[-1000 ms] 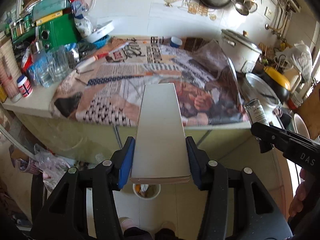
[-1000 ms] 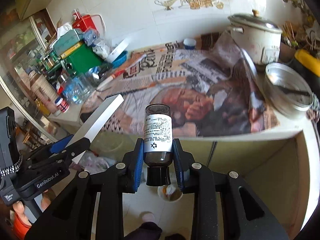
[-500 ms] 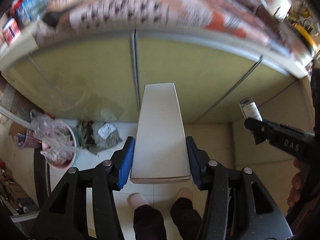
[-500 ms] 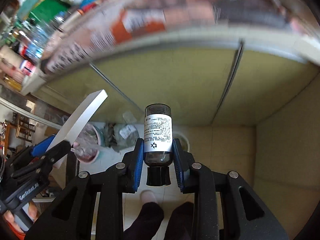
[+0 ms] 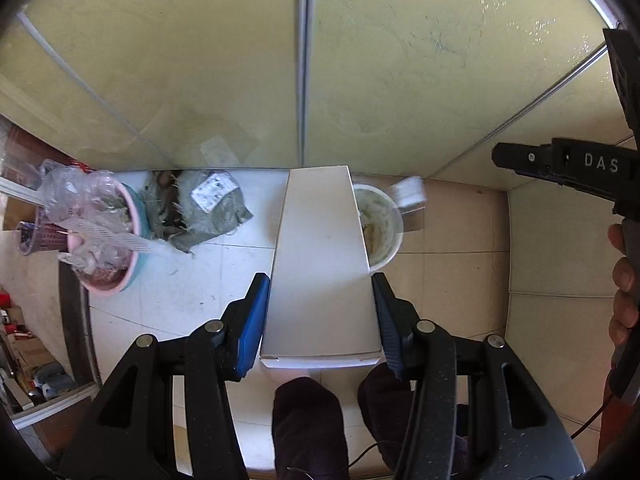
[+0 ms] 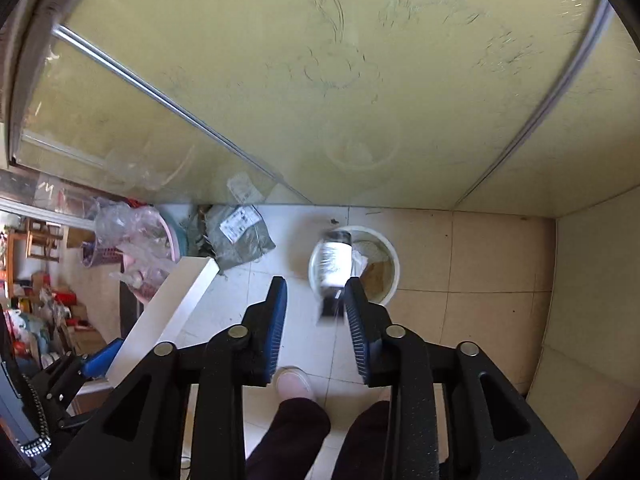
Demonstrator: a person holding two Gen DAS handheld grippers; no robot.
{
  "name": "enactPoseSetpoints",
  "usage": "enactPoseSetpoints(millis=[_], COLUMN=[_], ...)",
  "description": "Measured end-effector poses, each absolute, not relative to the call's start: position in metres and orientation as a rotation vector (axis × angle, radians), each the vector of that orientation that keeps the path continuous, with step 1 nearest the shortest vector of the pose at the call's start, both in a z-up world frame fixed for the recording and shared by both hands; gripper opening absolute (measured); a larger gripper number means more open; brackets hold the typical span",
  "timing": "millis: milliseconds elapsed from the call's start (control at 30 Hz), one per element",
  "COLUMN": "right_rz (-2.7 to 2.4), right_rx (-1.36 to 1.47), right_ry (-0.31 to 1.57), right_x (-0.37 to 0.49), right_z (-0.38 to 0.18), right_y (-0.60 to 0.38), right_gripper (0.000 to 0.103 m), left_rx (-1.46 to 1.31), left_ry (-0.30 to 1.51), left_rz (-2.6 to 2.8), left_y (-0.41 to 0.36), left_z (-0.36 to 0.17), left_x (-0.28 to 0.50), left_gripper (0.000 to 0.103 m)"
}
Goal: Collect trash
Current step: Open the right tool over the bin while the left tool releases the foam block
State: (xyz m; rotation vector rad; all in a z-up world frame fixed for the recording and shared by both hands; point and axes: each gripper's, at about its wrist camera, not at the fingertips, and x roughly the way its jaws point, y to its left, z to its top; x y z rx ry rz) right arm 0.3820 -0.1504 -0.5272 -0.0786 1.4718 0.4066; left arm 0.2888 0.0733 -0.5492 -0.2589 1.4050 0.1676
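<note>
1. Left gripper (image 5: 320, 312) is clamped on the flat white box (image 5: 322, 264), held out just short of the white bucket (image 5: 394, 236) on the floor, probably so it can drop in next.
2. Right gripper (image 6: 316, 312) has its jaws spread wide, nothing touching the pads. The bottle (image 6: 334, 268) is a blur just ahead of them, over the bucket's rim (image 6: 394, 276), so looks like it's falling in.

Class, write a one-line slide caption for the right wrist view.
Open right gripper above blurred bottle over white bin.
</note>
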Motion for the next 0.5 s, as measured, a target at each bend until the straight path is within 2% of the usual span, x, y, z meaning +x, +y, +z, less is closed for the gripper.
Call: enactPoseSetpoints(millis=[100,300,333,400,500], right_rz=[0.411,0.373,0.367,0.35,0.334], right_rx=[-0.05,-0.054,-0.049,-0.04,-0.026], right_ry=[1.472,1.456,1.454,1.449,1.442], right_x=[0.387,0.389,0.391,0.39,0.39], right_z=[-0.523,-0.507,-0.506,-0.499,-0.491], right_y=[-0.158,-0.181,-0.183,-0.192,-0.198], right_gripper=[0.04,0.04,0.04,0.04,0.04], left_rx=[-0.248,-0.248,-0.24,-0.225,-0.243], left_ry=[1.414,1.455,1.471,1.493,1.497], left_rz=[0.139,0.058,0.065,0.085,0.082], left_y=[0.063,0.042,0.039,0.036,0.037], left_z=[-0.561,-0.582,-0.586,-0.592,-0.593], left_x=[0.3,0.333,0.339,0.349,0.355], left_gripper=[0.05,0.05,0.052,0.064,0.066])
